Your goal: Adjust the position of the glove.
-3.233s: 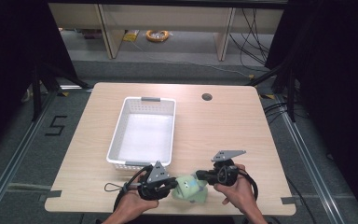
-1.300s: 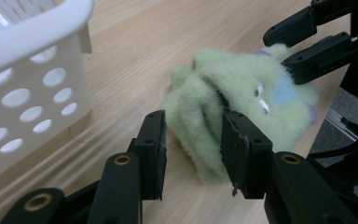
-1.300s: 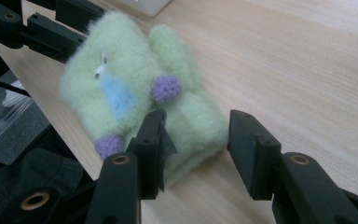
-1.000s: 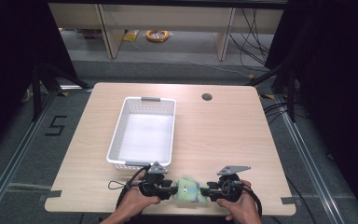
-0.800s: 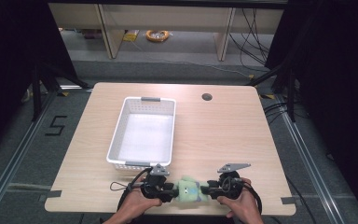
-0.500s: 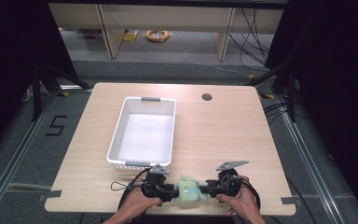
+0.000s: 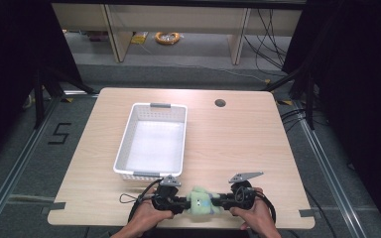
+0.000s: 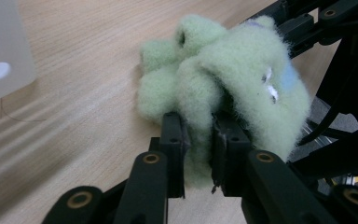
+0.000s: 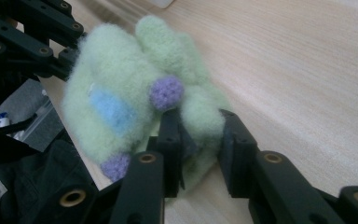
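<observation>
Black jaws of my left tool (image 8: 196, 140) are pinched into a fold of the pale green plush toy (image 8: 223, 79), the pile bulging out on either side of the pads; my right tool (image 9: 199, 140) is likewise clamped on a lobe of the same toy (image 9: 135, 88), just below a small purple knob on its surface. Both tools therefore grip the one item from opposite ends, and in the high view the left tool (image 7: 171, 201) and right tool (image 7: 235, 197) face each other with the toy (image 7: 201, 201) between them. The toy sits at the near edge of the table (image 7: 238, 144), low over the surface; whether it rests on the wood or is lifted just clear I cannot tell. Assessment of handling: the item appears light, soft and fully compressible, with no stiffness to hold a shape, so it should sag and stretch between two grips. Slipping seems unlikely given the fuzzy pile, and breakage is no concern, though pulling apart could strain the seams. Best purchase is on thick body folds or limbs, as now taken, rather than on the small knobs or the blue patch. Beyond the toy, a white perforated basket (image 7: 124, 144) stands empty, near and on the left half of the table, well within reach.
</observation>
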{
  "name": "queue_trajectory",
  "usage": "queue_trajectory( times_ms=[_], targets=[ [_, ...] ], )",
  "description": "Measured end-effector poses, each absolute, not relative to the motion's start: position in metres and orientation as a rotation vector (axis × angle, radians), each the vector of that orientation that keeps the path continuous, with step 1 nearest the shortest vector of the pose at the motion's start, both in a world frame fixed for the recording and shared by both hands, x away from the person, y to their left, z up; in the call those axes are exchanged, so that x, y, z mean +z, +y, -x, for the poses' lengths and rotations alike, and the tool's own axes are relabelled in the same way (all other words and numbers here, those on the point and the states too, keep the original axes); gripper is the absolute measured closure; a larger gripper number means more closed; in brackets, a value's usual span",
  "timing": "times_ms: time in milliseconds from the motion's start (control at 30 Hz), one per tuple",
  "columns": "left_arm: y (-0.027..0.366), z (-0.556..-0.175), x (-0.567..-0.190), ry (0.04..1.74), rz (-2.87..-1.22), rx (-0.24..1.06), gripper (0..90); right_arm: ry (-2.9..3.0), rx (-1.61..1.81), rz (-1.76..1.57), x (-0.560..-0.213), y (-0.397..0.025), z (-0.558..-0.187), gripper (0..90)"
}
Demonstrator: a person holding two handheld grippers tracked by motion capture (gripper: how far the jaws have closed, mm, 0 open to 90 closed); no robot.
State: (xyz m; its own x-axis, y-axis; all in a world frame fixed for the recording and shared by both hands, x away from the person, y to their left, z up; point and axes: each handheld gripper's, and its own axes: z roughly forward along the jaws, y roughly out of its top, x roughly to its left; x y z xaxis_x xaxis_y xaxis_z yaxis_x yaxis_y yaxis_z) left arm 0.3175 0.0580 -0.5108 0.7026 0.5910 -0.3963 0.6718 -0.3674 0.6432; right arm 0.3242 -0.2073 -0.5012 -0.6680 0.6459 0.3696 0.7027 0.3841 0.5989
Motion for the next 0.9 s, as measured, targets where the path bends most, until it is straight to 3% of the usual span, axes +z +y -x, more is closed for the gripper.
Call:
queue_trajectory(
  times_ms=[200, 900],
  targets=[
    [0.059, -0.317, -0.508, 0.946, -2.07, -0.115, 80.2, -2.571, -1.187, 1.221, -0.498, -0.207, -0.32, 76.4],
    [0.068, -0.318, -0.493, 0.918, -2.031, -0.141, 80.9, -2.452, -1.299, 1.247, -0.487, -0.211, -0.313, 76.9]
  ],
)
